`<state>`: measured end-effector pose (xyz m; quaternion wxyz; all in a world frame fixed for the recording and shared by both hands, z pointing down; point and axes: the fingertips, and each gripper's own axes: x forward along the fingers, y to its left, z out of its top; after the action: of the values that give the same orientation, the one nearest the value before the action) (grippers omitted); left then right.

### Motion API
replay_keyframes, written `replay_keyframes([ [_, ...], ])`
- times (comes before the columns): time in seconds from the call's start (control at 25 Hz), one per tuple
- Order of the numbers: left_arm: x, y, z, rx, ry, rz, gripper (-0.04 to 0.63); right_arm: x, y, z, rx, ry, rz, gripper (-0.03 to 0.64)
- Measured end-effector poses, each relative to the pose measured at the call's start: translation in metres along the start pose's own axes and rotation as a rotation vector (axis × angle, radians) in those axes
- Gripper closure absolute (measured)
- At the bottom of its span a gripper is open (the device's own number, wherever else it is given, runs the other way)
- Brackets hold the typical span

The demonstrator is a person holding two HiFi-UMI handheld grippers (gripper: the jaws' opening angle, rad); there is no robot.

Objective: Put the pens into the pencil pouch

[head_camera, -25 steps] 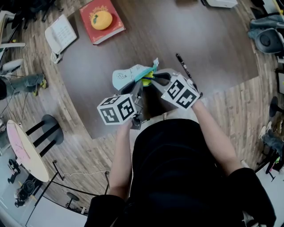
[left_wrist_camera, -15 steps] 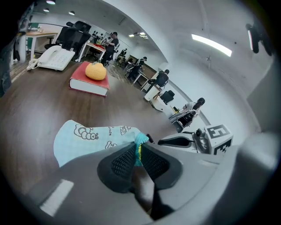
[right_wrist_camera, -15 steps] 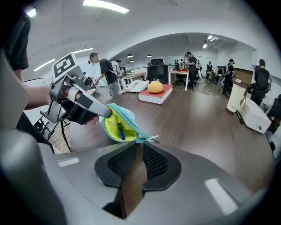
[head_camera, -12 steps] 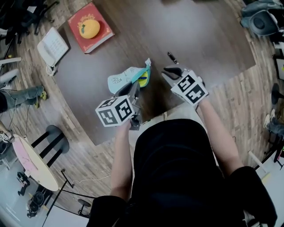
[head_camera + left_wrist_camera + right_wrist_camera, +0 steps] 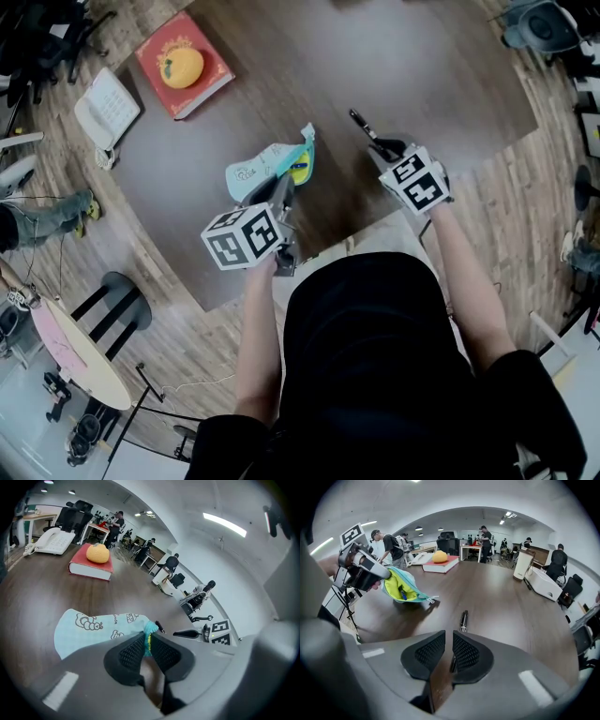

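The left gripper point(image 5: 147, 641) has its jaws pinching the teal zip edge of the pouch point(image 5: 258, 167) and holds the mouth agape toward the other hand. The right gripper view shows the yellow lining, with what looks like a blue pen point(image 5: 401, 592) lying inside. The right gripper point(image 5: 448, 651) hangs low over the black pen point(image 5: 463, 619), which lies flat on the worktop point(image 5: 422, 66), apart from the pouch. Its jaws stand a little apart in a narrow slot. The pen's near end shows in that slot, but nothing is pinched.

The slot leaves little room, so a jaw that comes down slightly off line would likely nudge the round barrel and roll it away. The jaws sit over the pen's end rather than its middle. A pinch there may let the long free part droop or swing once lifted, and it could then catch on the zip lip instead of sliding in. Pressing down too far would jam the jaw tips on the hard worktop. The pouch hangs from a thin pinch of fabric, so a push from the incoming pen could pull it free or fold the mouth closed. Tilting the pouch could also spill what lies inside.
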<state>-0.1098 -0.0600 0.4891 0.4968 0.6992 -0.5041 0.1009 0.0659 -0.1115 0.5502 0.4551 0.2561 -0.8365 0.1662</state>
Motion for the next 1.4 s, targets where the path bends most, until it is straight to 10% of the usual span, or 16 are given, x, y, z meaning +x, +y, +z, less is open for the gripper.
replay_keyframes([
  [1.4,-0.009,0.004,0.001,0.012,0.000,0.002,0.562,0.024,-0.021,-0.047,0.071,0.101,-0.086,0.569],
])
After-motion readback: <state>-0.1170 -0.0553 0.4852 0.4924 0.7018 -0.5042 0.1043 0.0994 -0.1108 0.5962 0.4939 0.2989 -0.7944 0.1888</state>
